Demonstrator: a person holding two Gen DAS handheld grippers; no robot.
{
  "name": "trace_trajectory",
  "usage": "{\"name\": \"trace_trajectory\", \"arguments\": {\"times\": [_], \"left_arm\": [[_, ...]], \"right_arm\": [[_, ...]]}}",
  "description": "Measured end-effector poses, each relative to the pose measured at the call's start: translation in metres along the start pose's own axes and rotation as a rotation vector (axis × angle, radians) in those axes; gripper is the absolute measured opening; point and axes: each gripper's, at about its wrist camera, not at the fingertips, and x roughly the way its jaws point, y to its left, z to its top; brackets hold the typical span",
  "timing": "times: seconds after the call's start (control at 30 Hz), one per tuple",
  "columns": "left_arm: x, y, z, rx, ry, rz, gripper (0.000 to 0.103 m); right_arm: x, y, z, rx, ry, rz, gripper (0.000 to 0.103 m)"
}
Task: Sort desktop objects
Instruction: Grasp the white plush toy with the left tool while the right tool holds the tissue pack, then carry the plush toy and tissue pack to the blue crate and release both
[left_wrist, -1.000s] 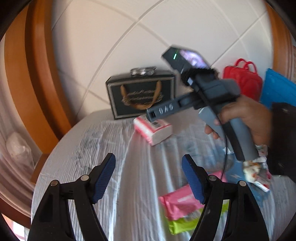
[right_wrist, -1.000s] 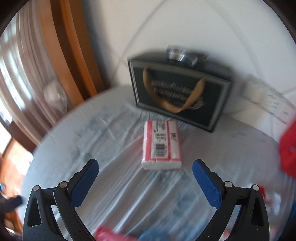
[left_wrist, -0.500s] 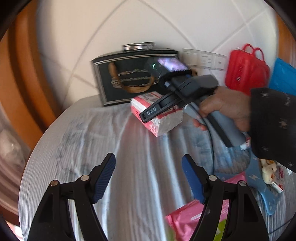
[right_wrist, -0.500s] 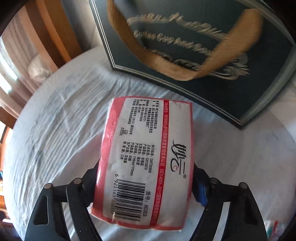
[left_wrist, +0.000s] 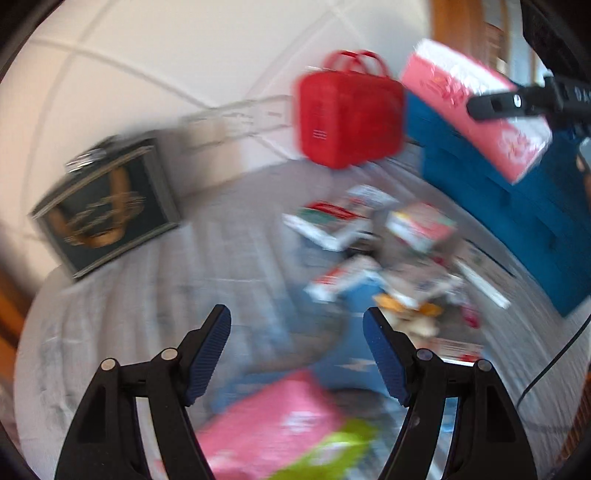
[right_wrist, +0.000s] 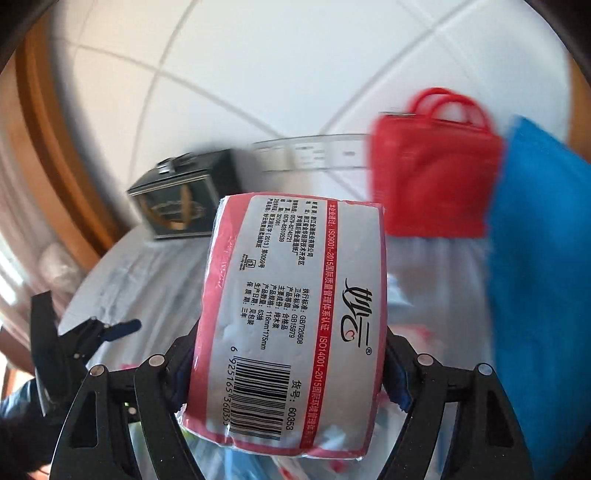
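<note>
A red and white tissue pack (right_wrist: 291, 325) is clamped between the pads of my right gripper (right_wrist: 290, 373), held in the air with its barcode facing the camera. In the left wrist view the same pack (left_wrist: 472, 107) hangs at the top right, above the blue bin (left_wrist: 517, 221). My left gripper (left_wrist: 295, 332) stands open with nothing between its fingers, over the grey tablecloth (left_wrist: 155, 302). A blurred heap of small packets (left_wrist: 388, 251) lies beyond it, and a pink packet (left_wrist: 273, 424) lies below its jaws.
A red handbag (left_wrist: 349, 114) stands at the back by the tiled wall, next to the blue bin (right_wrist: 543, 277). A dark gift bag with tan handles (left_wrist: 107, 206) stands at the back left. Wooden trim borders the table on the left.
My right gripper closed on the tissue pack, lifted it off the cloth and carried it right toward the red handbag and blue bin. The left gripper swung right, still open, to face the packet heap.
</note>
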Motion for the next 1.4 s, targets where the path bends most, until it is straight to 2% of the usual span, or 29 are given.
{"name": "trace_trajectory", "arguments": {"times": [0.17, 0.3, 0.43, 0.47, 0.5, 0.53, 0.63, 0.73, 0.83, 0.93, 1.17, 1.4], "left_arm": [[0.019, -0.068, -0.014, 0.114, 0.018, -0.102, 0.074], [0.045, -0.087, -0.020, 0.091, 0.071, -0.106, 0.074], [0.070, -0.099, -0.021, 0.090, 0.081, -0.085, 0.072], [0.077, -0.101, -0.021, 0.094, 0.087, -0.087, 0.061], [0.085, -0.101, -0.022, 0.098, 0.112, -0.097, 0.044], [0.093, -0.101, -0.024, 0.096, 0.146, -0.099, 0.039], [0.096, -0.098, -0.026, 0.088, 0.138, -0.100, 0.038], [0.096, -0.108, -0.029, 0.157, 0.125, -0.069, 0.038], [0.093, -0.110, -0.028, 0.162, 0.113, -0.069, 0.028], [0.070, -0.099, -0.022, 0.107, 0.084, -0.083, 0.026], [-0.028, -0.095, -0.006, 0.164, -0.068, -0.037, 0.026], [-0.136, -0.135, 0.049, 0.253, -0.283, -0.045, 0.026]], "right_arm": [[-0.030, -0.029, -0.034, 0.065, -0.007, -0.009, 0.079], [-0.038, -0.033, -0.047, 0.080, 0.005, 0.023, 0.080], [-0.042, -0.038, -0.062, 0.101, 0.009, 0.058, 0.080], [-0.044, -0.040, -0.065, 0.102, 0.010, 0.064, 0.080], [-0.045, -0.041, -0.068, 0.106, 0.012, 0.072, 0.080], [-0.046, -0.043, -0.070, 0.111, 0.014, 0.079, 0.080], [-0.054, -0.040, -0.073, 0.111, 0.003, 0.089, 0.080], [-0.062, -0.035, -0.072, 0.106, -0.016, 0.099, 0.080], [-0.070, -0.027, -0.072, 0.095, -0.037, 0.074, 0.080], [-0.084, -0.020, -0.074, 0.084, -0.064, 0.044, 0.080], [-0.127, -0.004, -0.076, 0.080, -0.143, 0.025, 0.080], [-0.193, 0.012, -0.084, 0.090, -0.246, -0.004, 0.080]]}}
